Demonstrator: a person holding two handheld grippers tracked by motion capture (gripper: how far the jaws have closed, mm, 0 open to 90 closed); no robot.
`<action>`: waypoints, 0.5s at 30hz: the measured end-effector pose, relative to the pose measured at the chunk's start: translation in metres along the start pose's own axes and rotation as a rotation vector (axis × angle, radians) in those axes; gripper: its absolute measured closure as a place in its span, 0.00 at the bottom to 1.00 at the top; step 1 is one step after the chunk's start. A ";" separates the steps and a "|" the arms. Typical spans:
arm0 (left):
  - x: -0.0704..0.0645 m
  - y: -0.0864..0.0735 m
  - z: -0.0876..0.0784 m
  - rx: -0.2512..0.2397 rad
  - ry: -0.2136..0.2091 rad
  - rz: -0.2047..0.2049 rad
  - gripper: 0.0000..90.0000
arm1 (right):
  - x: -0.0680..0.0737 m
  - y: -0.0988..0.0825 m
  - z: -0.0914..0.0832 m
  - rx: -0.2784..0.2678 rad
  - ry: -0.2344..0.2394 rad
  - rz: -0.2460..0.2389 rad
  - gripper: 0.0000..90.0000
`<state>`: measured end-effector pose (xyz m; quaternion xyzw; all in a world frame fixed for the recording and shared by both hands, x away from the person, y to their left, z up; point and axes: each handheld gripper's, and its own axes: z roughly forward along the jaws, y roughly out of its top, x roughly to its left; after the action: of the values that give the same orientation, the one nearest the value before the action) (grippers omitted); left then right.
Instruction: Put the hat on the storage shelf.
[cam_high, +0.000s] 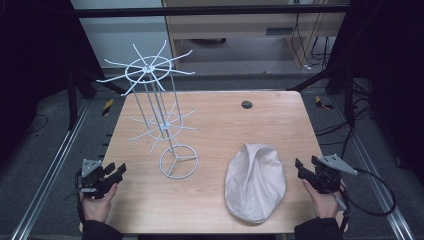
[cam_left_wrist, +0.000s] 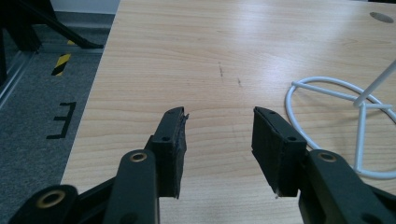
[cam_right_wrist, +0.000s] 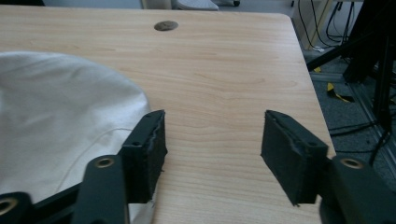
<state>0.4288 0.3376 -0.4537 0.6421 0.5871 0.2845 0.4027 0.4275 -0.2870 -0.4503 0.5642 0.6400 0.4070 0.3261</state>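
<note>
Both grippers were in my hands at the near edge of the table (cam_high: 215, 107), and both stood released with nothing between their jaws. From the left gripper view the two black pads were parted over bare wood; from the right gripper view the gap was just as plain.

Nearest my right gripper (cam_high: 306, 172) lay the cap (cam_high: 255, 181), a pale, soft cloth thing resting flat on the near right part of the tabletop, its crown creased toward the far end. It sat just beside that gripper, on its inner side; in the right gripper view the fabric (cam_right_wrist: 60, 121) ran up beside my inner jaw, and I could not tell whether it touched.

Farther left stood the wire rack (cam_high: 159, 107), white and upright, with a ring foot on the wood, thin vertical rods and two tiers of radiating arms, the upper tier reaching beyond the far edge of the table. Its ring foot (cam_left_wrist: 327, 121) showed close ahead of my left gripper (cam_high: 111, 173), off to one side of the jaws. The rack stood between the left gripper and the cap.

A small dark round disc (cam_high: 246, 104) sat in the tabletop near the far edge. Grey floor with metal rails ran along both sides of the table.
</note>
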 end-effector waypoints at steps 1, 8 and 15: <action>0.000 0.000 0.000 0.000 0.000 0.000 0.60 | 0.001 0.001 -0.002 -0.008 0.008 -0.001 0.50; -0.005 -0.002 -0.002 -0.014 -0.007 0.007 0.56 | 0.013 0.008 -0.012 -0.046 0.108 -0.032 0.68; -0.006 -0.003 -0.001 -0.002 -0.005 0.020 0.54 | 0.030 0.019 -0.022 -0.057 0.189 -0.058 0.83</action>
<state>0.4256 0.3312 -0.4555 0.6481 0.5793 0.2876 0.4021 0.4123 -0.2603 -0.4219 0.4951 0.6723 0.4667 0.2917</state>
